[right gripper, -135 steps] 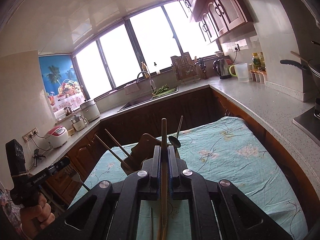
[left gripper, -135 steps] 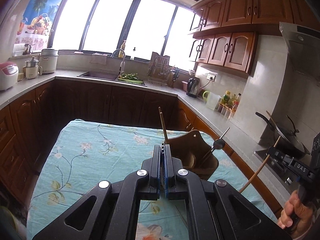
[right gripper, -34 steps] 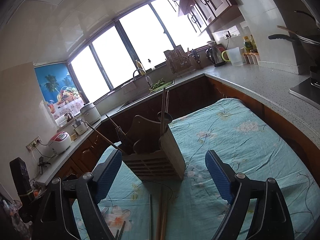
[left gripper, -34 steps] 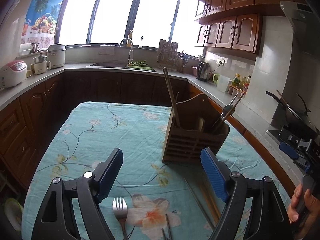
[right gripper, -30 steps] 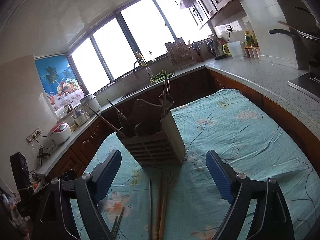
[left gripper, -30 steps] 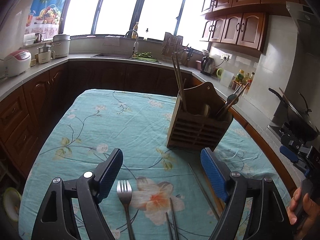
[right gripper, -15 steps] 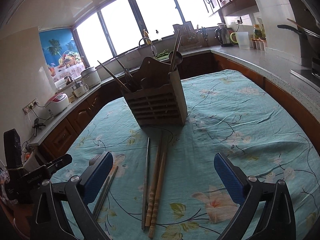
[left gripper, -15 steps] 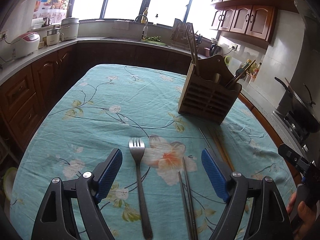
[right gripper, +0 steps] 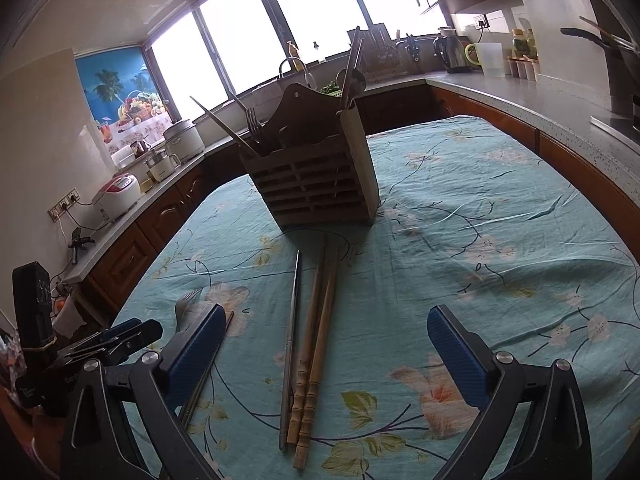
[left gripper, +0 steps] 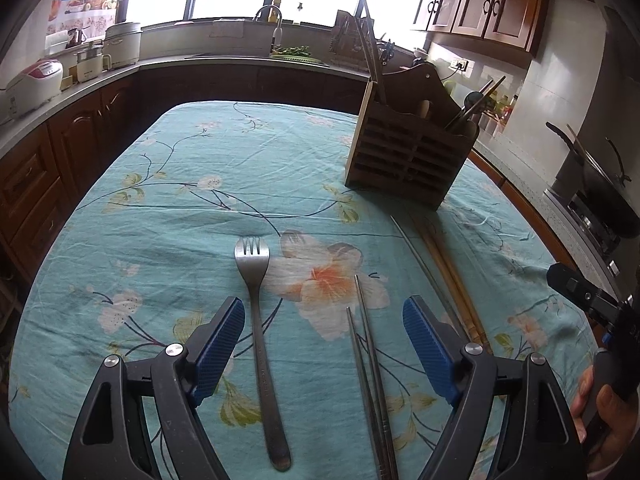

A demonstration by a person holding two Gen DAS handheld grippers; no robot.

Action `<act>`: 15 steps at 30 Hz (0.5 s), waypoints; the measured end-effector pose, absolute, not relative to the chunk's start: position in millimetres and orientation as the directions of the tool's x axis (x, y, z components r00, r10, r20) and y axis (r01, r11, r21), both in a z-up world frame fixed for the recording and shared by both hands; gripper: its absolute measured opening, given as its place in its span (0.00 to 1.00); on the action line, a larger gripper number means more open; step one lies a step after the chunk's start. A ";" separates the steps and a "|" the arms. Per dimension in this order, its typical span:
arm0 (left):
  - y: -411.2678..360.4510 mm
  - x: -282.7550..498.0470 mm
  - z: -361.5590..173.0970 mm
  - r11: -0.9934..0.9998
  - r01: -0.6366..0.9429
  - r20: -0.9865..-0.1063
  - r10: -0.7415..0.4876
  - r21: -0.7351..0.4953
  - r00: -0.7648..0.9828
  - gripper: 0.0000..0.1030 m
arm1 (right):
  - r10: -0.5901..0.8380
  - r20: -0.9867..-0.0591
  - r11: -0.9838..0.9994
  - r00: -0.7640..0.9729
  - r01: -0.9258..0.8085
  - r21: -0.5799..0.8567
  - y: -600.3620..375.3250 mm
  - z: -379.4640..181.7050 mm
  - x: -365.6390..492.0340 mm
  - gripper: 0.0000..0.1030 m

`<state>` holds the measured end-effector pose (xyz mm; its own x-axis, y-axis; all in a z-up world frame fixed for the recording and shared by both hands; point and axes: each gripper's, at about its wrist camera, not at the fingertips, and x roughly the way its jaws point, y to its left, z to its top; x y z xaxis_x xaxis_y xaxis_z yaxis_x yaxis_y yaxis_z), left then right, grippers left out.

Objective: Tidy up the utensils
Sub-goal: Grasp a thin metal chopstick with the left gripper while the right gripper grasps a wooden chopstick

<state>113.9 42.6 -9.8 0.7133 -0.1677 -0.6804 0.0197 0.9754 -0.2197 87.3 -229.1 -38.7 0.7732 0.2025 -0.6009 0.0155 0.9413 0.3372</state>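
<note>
Kitchen counters and dark wood cabinets ring a table [left gripper: 132, 200] under a teal floral cloth. Toward its far edge stands the wooden utensil holder [left gripper: 412, 160], now carrying chopsticks and a spoon; a few seconds ago each gripper was clamped on a stick above it, so those deliveries look finished and both tools have dropped back toward the near edge for the next pick. Left gripper [left gripper: 324, 344] hangs with fingers spread wide and empty, straddling the fork [left gripper: 256, 316] and a pair of metal chopsticks [left gripper: 370, 364]. Right gripper [right gripper: 322, 354] is equally wide and empty over the wooden chopsticks [right gripper: 316, 344] and a single metal chopstick [right gripper: 291, 340]. Every loose piece lies flat, long axis running near edge to far edge; the fork's tines point at the holder.
</note>
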 end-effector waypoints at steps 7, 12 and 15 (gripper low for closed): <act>30.2 134.8 -12.3 0.975 0.056 -0.701 -0.195 -0.216 0.686 0.74 | 0.218 -0.628 0.946 0.747 -0.005 0.323 -223.6 -41.5 106.7 0.79; 19.3 151.7 -18.2 0.975 0.093 -0.727 -0.214 -0.203 0.652 0.54 | 0.244 -0.655 0.942 0.716 -0.013 0.336 -221.8 -48.1 126.2 0.48; 16.0 161.7 -23.5 0.971 0.111 -0.743 -0.235 -0.214 0.627 0.46 | 0.260 -0.665 0.940 0.700 -0.025 0.341 -219.4 -50.6 139.7 0.36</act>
<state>161.7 16.0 -23.5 0.6269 -0.2350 -0.7429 0.1107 0.9706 -0.2136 139.7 -219.4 -50.6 0.6998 0.2605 -0.6652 -0.0253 0.9396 0.3413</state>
